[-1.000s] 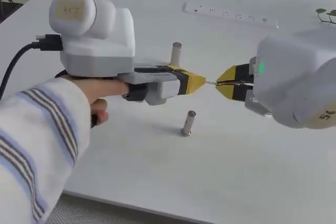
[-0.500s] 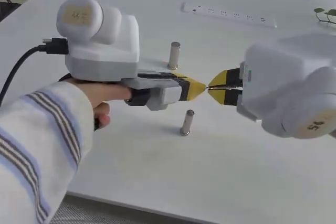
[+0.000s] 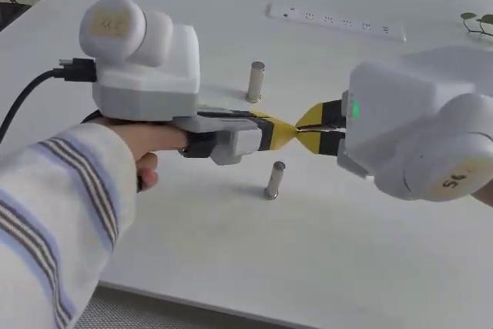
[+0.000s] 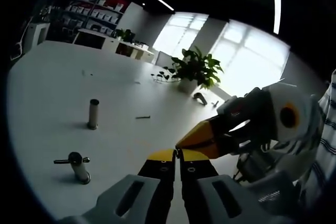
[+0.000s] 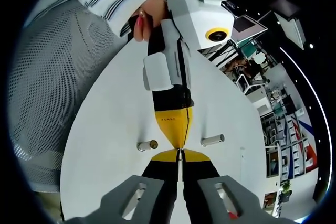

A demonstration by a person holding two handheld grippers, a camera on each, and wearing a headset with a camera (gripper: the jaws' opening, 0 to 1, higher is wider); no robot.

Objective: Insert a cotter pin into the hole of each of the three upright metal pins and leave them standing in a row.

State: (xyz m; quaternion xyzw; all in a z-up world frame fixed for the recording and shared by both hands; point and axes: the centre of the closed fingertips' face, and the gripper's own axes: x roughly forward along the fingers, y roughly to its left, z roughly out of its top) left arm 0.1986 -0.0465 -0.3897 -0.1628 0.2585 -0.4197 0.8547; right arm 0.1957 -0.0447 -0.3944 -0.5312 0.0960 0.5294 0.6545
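Surface: white surface (image 3: 370, 221), power strip (image 3: 335, 22) near its far edge.
Left gripper (image 3: 288, 129): held in a hand (image 3: 142, 140); jaws clenched, tips meeting the right gripper (image 3: 305, 125).
Right gripper: jaws clenched; whether they pinch anything is too small to tell.
Pins: far metal pin (image 3: 256, 82) and near metal pin (image 3: 274, 181) stand apart, on either side of the joined tips.
Left gripper view: one pin with a cotter pin (image 4: 72, 159) crosswise through its top; loose cotter pin (image 4: 143, 117) lying beyond.
Pot: white pot (image 4: 185, 85) holding a leafy plant (image 4: 195, 67).
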